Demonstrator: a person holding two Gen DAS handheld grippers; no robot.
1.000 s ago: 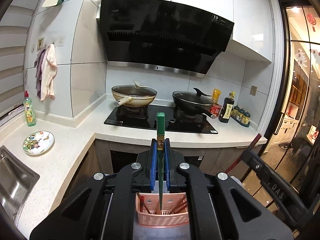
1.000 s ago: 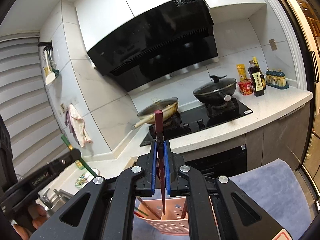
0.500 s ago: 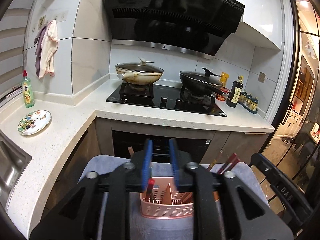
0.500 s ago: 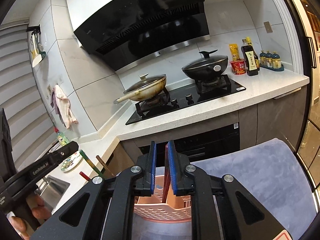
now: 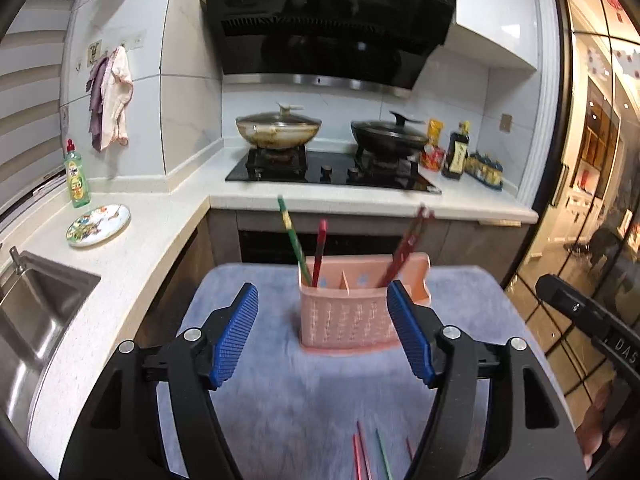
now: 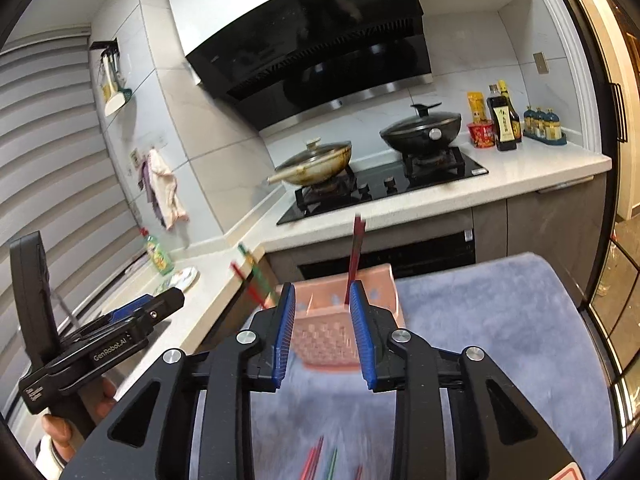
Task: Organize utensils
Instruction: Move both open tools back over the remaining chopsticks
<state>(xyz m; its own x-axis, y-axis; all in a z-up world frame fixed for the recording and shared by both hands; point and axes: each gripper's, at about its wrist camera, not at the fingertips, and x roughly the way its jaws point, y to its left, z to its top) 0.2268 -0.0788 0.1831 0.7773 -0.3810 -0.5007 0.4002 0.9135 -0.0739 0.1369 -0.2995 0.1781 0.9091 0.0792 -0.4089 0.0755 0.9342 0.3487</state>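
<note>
Both grippers have let go of their chopsticks, jaws just opening: left gripper (image 5: 322,338) wide, right gripper (image 6: 322,334) narrower, both empty. Those sticks stand in the pink holder (image 5: 348,320); next, pick loose chopsticks (image 5: 368,458) off the grey mat (image 5: 280,400)

wrist views, angled down, sharing pink basket (image 5: 348,316)

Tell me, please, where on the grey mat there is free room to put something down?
The mat is bare left of the pink basket, and right of it in the right wrist view. The near edge is crowded: loose chopsticks lie there. On the counter, a bare patch lies between the plate and the stove.
</note>
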